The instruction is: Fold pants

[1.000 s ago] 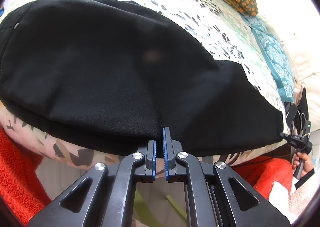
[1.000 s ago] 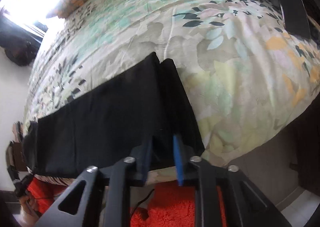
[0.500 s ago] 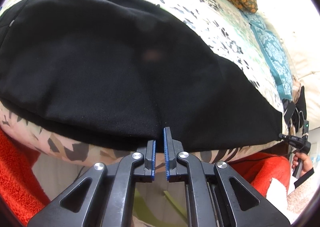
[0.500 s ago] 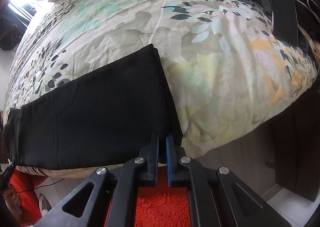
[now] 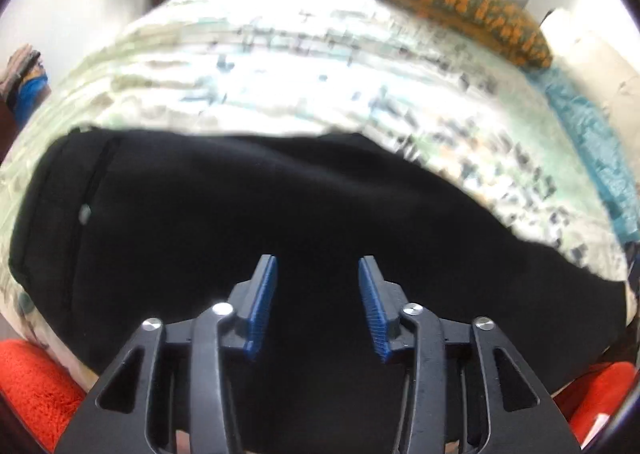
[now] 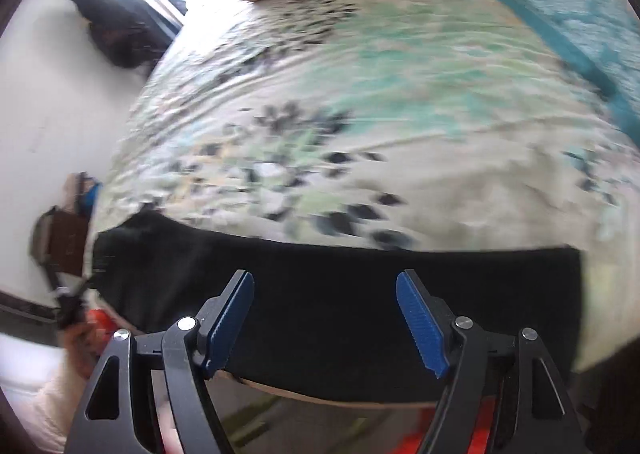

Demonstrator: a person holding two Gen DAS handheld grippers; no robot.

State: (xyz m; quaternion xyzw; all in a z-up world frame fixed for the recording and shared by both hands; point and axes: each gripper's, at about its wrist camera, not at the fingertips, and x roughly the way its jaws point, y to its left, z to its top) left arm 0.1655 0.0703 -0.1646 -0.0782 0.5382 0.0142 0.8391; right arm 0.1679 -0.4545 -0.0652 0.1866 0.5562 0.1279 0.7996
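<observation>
Left wrist view: black pants spread flat along the near edge of the bed, waistband end at far left, orange pillow at the far side, red rug below. Left hand-held gripper over the cloth, jaws just been opening, partly apart, nothing between the blue pads. Right wrist view: pants lying as a long folded strip on the floral sheet, hem end at right. Right hand-held gripper above them, jaws just been opening, wide apart, gripping nothing. Much motion blur.
</observation>
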